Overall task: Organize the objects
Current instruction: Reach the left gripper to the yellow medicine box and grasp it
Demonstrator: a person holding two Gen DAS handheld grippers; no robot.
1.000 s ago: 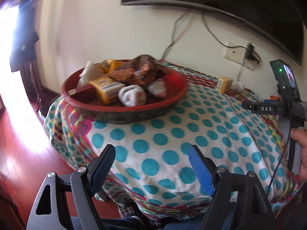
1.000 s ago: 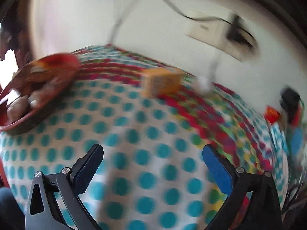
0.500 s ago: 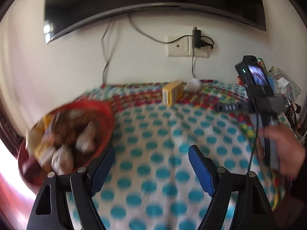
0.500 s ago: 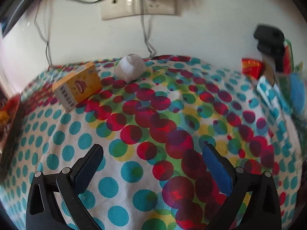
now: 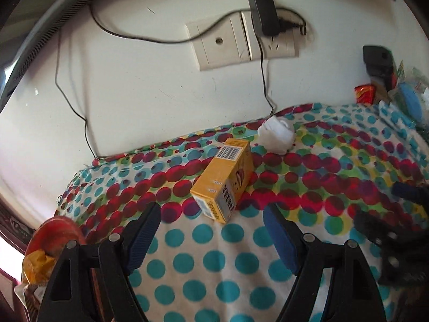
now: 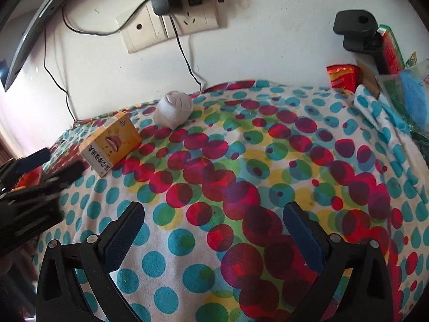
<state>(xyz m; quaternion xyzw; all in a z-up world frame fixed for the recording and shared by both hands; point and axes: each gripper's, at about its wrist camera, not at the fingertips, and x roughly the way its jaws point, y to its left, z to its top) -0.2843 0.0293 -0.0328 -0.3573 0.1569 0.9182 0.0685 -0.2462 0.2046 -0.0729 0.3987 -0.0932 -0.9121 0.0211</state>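
A yellow carton (image 5: pixel 225 179) lies on its side on the polka-dot cloth (image 5: pixel 203 268), just ahead of my open, empty left gripper (image 5: pixel 211 230). A white rolled sock (image 5: pixel 276 134) sits behind the carton near the wall. In the right wrist view the carton (image 6: pixel 111 145) is far left and the sock (image 6: pixel 174 108) is beside it. My right gripper (image 6: pixel 214 228) is open and empty over the middle of the cloth. The red basket (image 5: pixel 53 233) with a yellow packet shows at the left edge. The left gripper shows blurred in the right wrist view (image 6: pixel 32 185).
A wall socket panel (image 5: pixel 241 43) with a black charger (image 5: pixel 261 13) and cables is above the table. A red snack packet (image 6: pixel 341 76), a black stand (image 6: pixel 356 32) and blue items (image 6: pixel 413 99) crowd the far right corner. A TV edge (image 6: pixel 29 29) hangs upper left.
My left gripper has swung right from the red basket toward the yellow carton and come close to it. My right gripper has also turned right and moved forward over the cloth. Both stay open.
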